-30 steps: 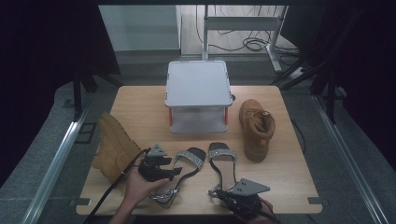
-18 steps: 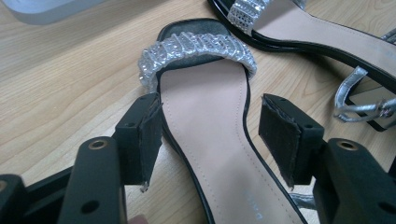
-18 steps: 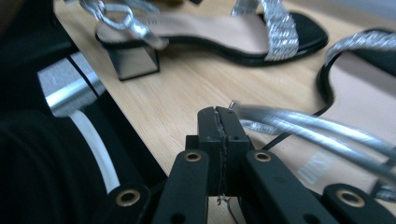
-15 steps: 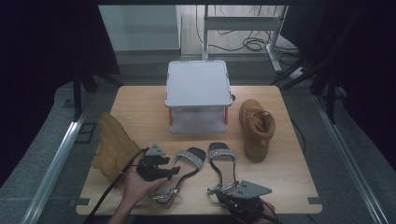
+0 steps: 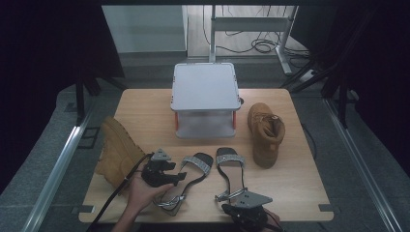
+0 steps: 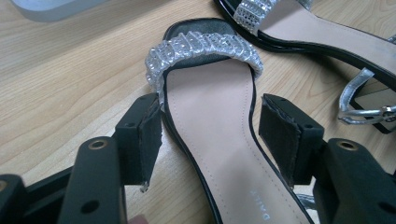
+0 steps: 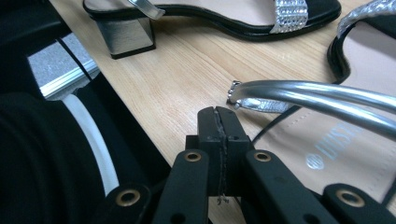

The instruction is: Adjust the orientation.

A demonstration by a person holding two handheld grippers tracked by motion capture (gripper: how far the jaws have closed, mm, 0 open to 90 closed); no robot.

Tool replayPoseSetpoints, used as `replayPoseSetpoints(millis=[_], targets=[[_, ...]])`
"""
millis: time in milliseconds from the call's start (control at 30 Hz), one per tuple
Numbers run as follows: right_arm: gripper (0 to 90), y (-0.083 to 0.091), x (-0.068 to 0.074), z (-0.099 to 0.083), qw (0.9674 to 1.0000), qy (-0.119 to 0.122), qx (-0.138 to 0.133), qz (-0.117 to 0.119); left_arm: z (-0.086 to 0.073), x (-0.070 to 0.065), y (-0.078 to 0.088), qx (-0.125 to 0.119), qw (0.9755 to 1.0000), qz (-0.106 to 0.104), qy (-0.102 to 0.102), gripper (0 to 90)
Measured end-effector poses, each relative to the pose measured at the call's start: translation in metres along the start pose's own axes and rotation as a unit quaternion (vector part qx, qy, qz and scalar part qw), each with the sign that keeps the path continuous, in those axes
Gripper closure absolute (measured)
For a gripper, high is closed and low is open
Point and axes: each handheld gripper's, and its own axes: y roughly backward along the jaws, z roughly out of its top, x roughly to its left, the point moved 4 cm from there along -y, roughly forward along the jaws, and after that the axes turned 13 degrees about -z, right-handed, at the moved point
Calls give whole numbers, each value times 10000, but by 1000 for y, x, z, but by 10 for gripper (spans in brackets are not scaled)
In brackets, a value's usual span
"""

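Sandal (image 6: 219, 140) with a rhinestone toe strap, straddled at mid-sole by the left gripper (image 6: 210, 135) near the table's (image 5: 300, 188) 7 o'clock edge.

The left gripper's jaws are held apart, one on each side of the insole, and neither pad is seen to press on it. The sandal is judged light, with a stiff sole and a smooth, possibly slippery insole; the beaded strap and thin silver ankle strap (image 7: 317, 95) are judged delicate, so a hold across the sole edges just behind the toe strap is preferred. Its mate (image 5: 231, 175) lies just beside it at 6 o'clock. The right gripper (image 7: 219, 126) is seen pressed together on nothing, at the near edge. A grey lidded box (image 5: 205, 99) stands at 12 o'clock; its contents cannot be told. Tan boots lie at 9 o'clock (image 5: 116, 152) and at 3 o'clock (image 5: 266, 133).
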Motion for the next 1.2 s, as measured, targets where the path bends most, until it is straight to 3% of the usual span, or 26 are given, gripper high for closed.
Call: replayPoseSetpoints(millis=[100, 367, 700, 1200], targets=[[896, -5, 5, 0, 9998, 133, 89, -108, 0, 0, 2, -25, 10000, 7, 4, 398], [896, -5, 3, -3, 9995, 176, 172, -211, 0, 1, 3, -13, 10000, 38, 15, 397], [897, 1, -18, -11, 9986, -43, 200, -492, -2, 4, 5, -29, 10000, 58, 53, 394], [897, 8, -35, -18, 9979, -224, 144, -589, -3, 7, 5, -19, 9999, 75, 108, 393]])
